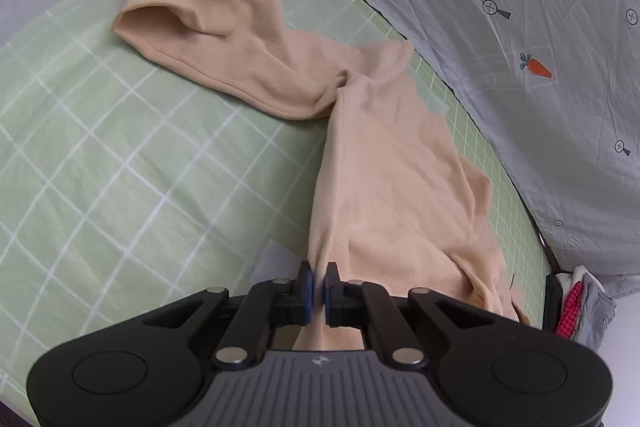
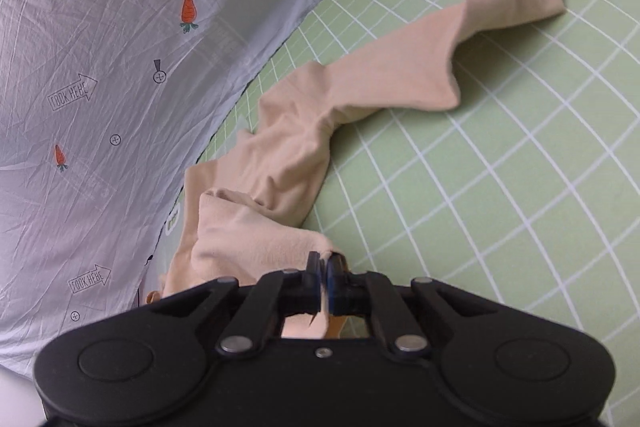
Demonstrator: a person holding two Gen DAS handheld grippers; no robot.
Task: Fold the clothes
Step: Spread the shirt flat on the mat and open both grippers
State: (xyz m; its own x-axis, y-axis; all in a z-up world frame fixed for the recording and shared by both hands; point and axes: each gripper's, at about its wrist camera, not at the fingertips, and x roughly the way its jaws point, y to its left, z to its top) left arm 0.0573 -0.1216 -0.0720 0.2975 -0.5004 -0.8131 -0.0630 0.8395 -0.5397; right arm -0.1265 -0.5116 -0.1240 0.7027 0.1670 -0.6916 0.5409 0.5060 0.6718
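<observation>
Two grips: my left fingers and my right fingers are each clamped on an edge of the beige top.
Top: it lies crumpled and twisted along the green grid mat, close to the grey carrot-print sheet, one sleeve trailing away.
Stage: not a finished fold, by my judgement; the cloth is bunched at the middle.
Doing it well: keep both pinches firm, draw my hands apart evenly, and let the twist fall out flat.
</observation>
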